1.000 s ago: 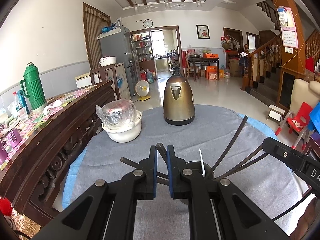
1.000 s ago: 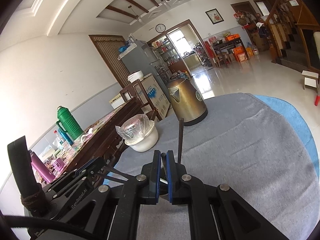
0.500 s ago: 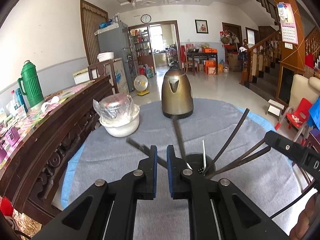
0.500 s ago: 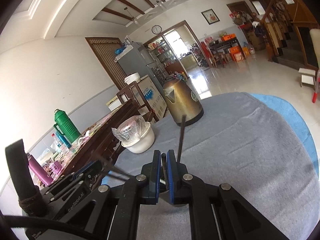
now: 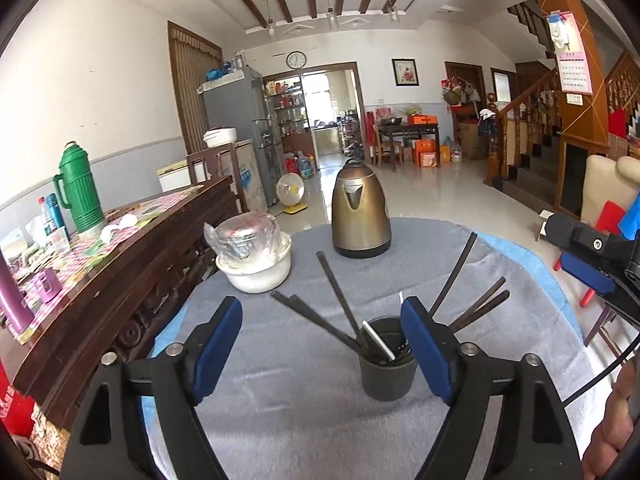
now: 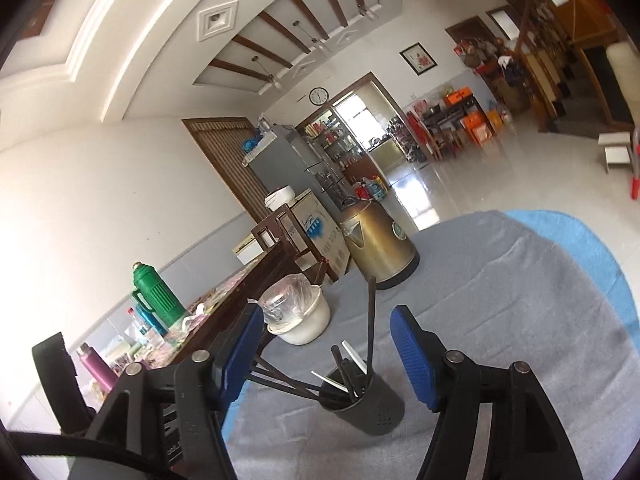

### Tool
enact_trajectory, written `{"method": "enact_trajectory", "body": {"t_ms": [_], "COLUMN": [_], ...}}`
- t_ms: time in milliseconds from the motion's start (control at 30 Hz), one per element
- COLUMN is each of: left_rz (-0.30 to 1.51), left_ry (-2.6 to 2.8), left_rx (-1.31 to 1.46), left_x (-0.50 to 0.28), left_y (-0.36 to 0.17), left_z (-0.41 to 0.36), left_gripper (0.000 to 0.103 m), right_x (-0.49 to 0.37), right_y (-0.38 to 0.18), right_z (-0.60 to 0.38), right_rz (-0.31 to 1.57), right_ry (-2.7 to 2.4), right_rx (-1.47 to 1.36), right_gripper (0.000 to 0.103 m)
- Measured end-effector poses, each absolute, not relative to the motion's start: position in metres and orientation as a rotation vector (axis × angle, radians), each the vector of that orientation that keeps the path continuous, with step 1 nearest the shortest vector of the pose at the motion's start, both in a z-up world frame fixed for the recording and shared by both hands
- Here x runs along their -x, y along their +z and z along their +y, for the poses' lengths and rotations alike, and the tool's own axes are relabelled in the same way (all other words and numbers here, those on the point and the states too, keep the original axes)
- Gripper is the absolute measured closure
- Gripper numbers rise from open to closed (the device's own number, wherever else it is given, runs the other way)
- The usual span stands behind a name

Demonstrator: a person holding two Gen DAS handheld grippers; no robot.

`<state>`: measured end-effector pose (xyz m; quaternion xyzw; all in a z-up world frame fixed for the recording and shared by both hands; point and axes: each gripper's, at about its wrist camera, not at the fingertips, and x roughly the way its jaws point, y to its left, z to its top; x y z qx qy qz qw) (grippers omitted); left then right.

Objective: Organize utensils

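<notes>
left gripper (image 5: 322,332) and right gripper (image 6: 328,354) jaws just opened wide, nothing between pads; chopsticks (image 5: 338,300) stood in dark holder (image 5: 386,372) at table centre, kettle (image 5: 360,216) at 12 o'clock; no legible writing.

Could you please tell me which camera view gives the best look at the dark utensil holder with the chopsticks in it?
The left wrist view: the utensil holder stands upright near the frame's middle, with its chopsticks fanned out clearly. The right wrist view shows the same holder tilted and lower in the frame, some sticks hidden behind a gripper finger.
</notes>
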<state>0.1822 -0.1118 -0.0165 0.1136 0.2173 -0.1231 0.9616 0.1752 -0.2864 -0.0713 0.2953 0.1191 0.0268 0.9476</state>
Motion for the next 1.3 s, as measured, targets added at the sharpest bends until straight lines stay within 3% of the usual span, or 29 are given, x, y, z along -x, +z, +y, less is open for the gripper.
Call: {"method": "enact_trajectory", "body": {"t_ms": [333,933,1300], "left_rz": [0.433,0.495,0.479], "left_ry": [-0.202,-0.137,-0.112], "left_rx": [-0.267,-0.267,-0.258], "left_x": [-0.154,-0.132,-0.107], "left_y": [-0.021,-0.039,-0.034], "left_z": [-0.104,-0.086,-0.081], "left_gripper": [0.012,0.011,0.011], "right_x": [-0.161,-0.133,-0.109], "right_y": [-0.072,-0.106,-0.097], "right_z": [-0.283,-0.267,-0.251], "right_rz": [0.264,0.376,0.358], "right_ry": [0.048,0.035,0.042], "right_rx": [-0.584,-0.512,-0.450], "right_gripper": [0.033,0.033,0.033]}}
